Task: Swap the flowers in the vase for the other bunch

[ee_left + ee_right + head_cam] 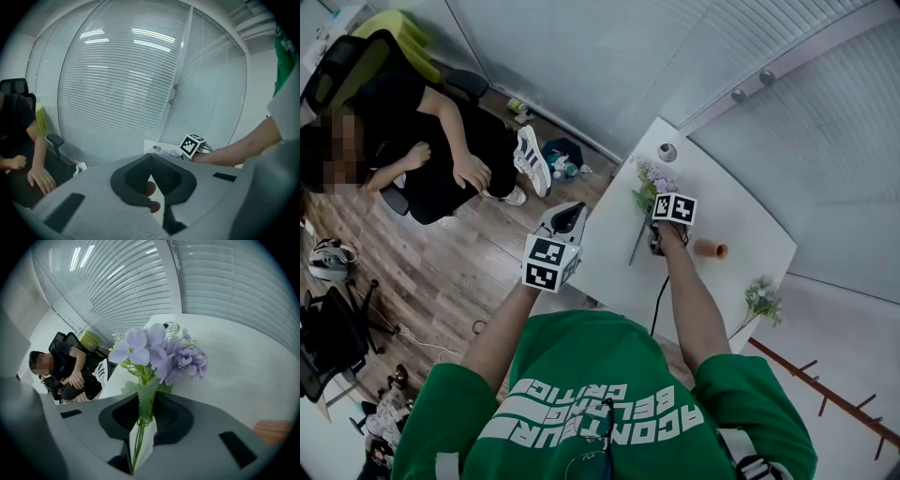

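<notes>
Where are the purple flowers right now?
In the head view the purple flowers lie mid-picture on the white table, stems pinched in the right tongs, with a brown pot just to their right.

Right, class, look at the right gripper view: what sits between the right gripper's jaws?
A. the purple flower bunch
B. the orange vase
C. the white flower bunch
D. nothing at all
A: in the right gripper view, the right gripper is closed on the green stems of the purple flower bunch, whose blooms stand just beyond the jaws.
</notes>
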The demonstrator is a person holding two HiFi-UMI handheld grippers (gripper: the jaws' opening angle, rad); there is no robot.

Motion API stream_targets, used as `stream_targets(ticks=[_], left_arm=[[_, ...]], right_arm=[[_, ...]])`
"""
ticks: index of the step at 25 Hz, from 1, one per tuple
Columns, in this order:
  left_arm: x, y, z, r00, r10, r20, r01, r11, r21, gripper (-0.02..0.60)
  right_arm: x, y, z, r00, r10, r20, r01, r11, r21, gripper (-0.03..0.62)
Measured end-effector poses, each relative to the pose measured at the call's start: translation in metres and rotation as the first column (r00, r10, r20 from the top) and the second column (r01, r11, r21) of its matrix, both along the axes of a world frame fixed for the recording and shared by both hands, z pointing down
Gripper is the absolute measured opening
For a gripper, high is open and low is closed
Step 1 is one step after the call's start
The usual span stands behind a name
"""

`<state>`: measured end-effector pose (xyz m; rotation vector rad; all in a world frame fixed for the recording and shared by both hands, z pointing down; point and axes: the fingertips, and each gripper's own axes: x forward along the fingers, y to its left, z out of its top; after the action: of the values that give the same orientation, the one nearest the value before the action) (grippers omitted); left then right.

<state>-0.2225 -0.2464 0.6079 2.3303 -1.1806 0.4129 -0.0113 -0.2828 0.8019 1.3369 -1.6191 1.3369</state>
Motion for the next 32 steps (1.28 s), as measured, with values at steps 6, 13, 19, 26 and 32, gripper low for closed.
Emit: stream_targets(ticks=[6, 13, 19, 26, 32], left_arm=[[-0.001, 0.011, -0.002, 1.0, -0.018, 0.0, 0.018, 1.0, 0.01, 0.008], [0.003, 0.029, -0.005, 0.999, -0.039, 0.012, 0.039, 0.999, 0.021, 0.008], [0.01, 0.049, -0.015, 0.998, -0.06, 0.007, 0.059, 0.997, 0.042, 0.008], [0.029, 0.07, -0.035, 0.997, -0.08, 0.005, 0.079, 0.994, 0.08, 0.008], [0.063, 0.09, -0.052, 0.998, -0.063, 0.01, 0.061, 0.99, 0.124, 0.008]], right_arm=[[0.0, -0.002, -0.012, 0.999, 0.005, 0.043, -0.006, 0.999, 0.042, 0.054], [-0.001, -0.005, -0.034, 0.997, -0.015, 0.071, 0.006, 0.991, 0.13, 0.05], [-0.004, -0.012, -0.087, 0.995, -0.045, 0.088, 0.017, 0.956, 0.292, 0.049], [-0.002, -0.019, -0.169, 0.991, -0.108, 0.078, 0.054, 0.863, 0.501, 0.049], [0.03, 0.001, -0.223, 0.989, -0.106, 0.105, 0.021, 0.796, 0.604, 0.049]])
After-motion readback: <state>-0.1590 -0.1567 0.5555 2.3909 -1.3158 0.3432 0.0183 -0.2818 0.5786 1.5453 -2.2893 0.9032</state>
